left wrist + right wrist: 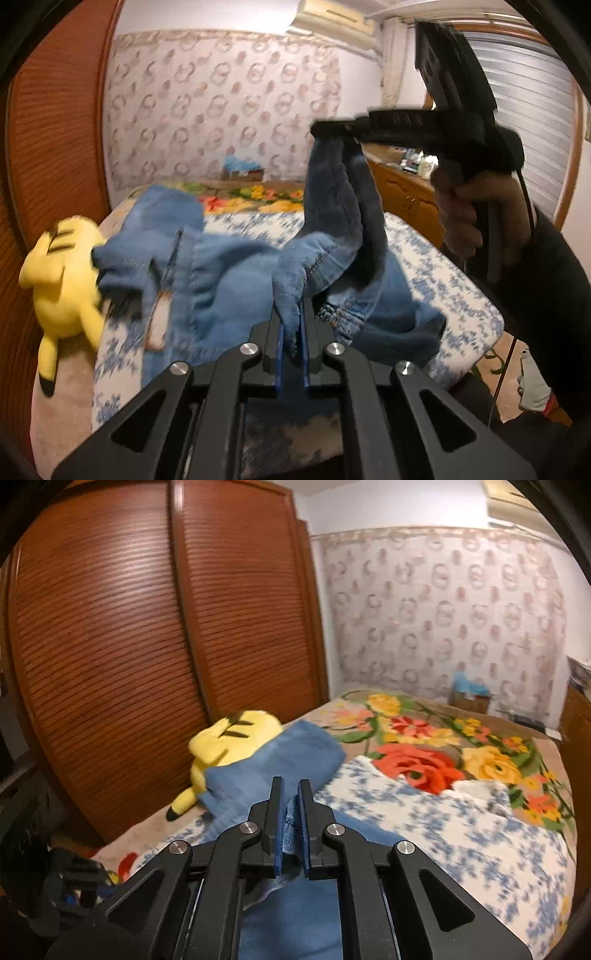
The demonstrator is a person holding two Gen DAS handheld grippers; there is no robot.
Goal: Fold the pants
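Blue denim pants (pixel 221 273) lie crumpled across a bed with a blue-and-white flowered sheet (pixel 436 266). My left gripper (pixel 293 332) is shut on a fold of the denim at the near edge. In the left wrist view my right gripper (pixel 332 131), held in a person's hand (pixel 469 218), hangs high at the right, shut on another part of the pants that droops from it. The right wrist view shows that gripper (pixel 291 823) pinching blue cloth, with the rest of the pants (pixel 280 760) stretching away towards the wardrobe.
A yellow plush toy (pixel 62 280) lies at the bed's left edge, touching the pants. A brown slatted wardrobe (pixel 147 627) stands close on the left. A flowered blanket (pixel 443 746) covers the far bed. A wooden dresser (pixel 402 188) stands at the right.
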